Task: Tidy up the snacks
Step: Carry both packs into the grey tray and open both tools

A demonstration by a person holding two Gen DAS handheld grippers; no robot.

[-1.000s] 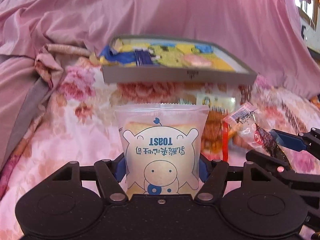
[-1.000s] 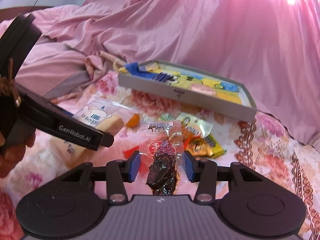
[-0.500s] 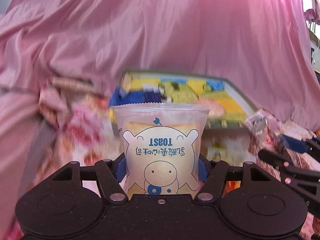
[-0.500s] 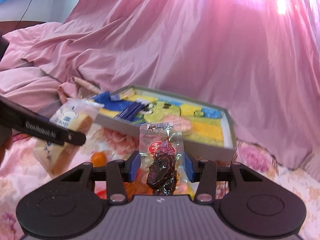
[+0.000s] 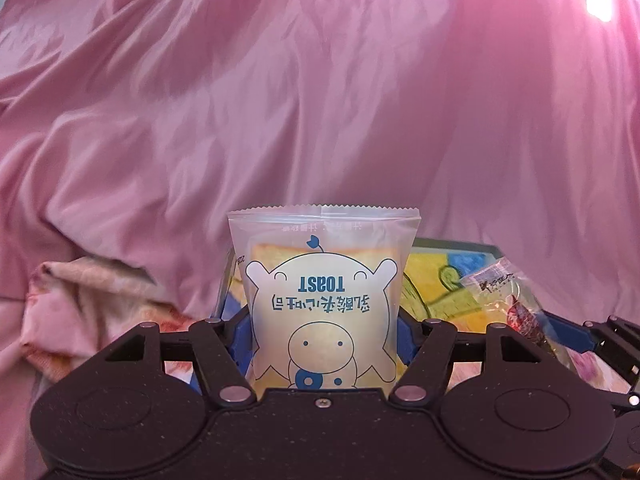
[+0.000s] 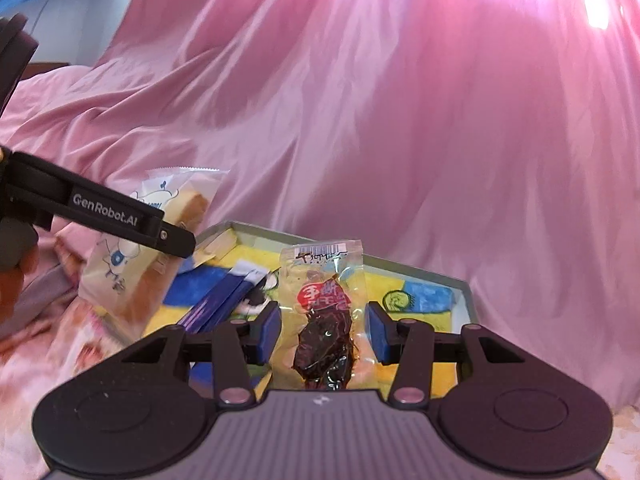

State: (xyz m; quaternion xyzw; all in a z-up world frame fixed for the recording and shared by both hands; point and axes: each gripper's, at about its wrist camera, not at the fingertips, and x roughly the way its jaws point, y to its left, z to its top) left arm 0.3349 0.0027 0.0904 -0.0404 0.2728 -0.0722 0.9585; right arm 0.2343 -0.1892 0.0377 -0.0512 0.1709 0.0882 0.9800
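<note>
We hold one snack in each gripper above the bed, and the coming move turns on where the tray [image 6: 464, 286] lies relative to each load. The left gripper [image 5: 323, 332] pinches the toast packet [image 5: 323, 300] between its blue pads, the packet standing upright along the finger axis with its print upside down to the camera. The right gripper [image 6: 323, 330] carries the dark dried-fruit packet [image 6: 325, 312], also upright along the fingers; the clear wrapper fills most of the gap between the blue pads [image 6: 269, 330], and we cannot tell whether both pads press on it, though the packet stands unsupported otherwise, so we judge it to be clamped. In the right wrist view the tray lies directly ahead of and below the right gripper, its yellow and blue floor showing on both sides of the packet, with blue sachets [image 6: 218, 304] already lying at its left part. The left gripper appears at the left edge of that view, with the toast packet over the near left corner of the tray. In the left wrist view only a part of the tray shows, behind and to the right of the toast packet. We judge the right gripper to be better centred over the tray and the nearer for release. The pink sheet [image 5: 320, 100] rises behind the tray.
</note>
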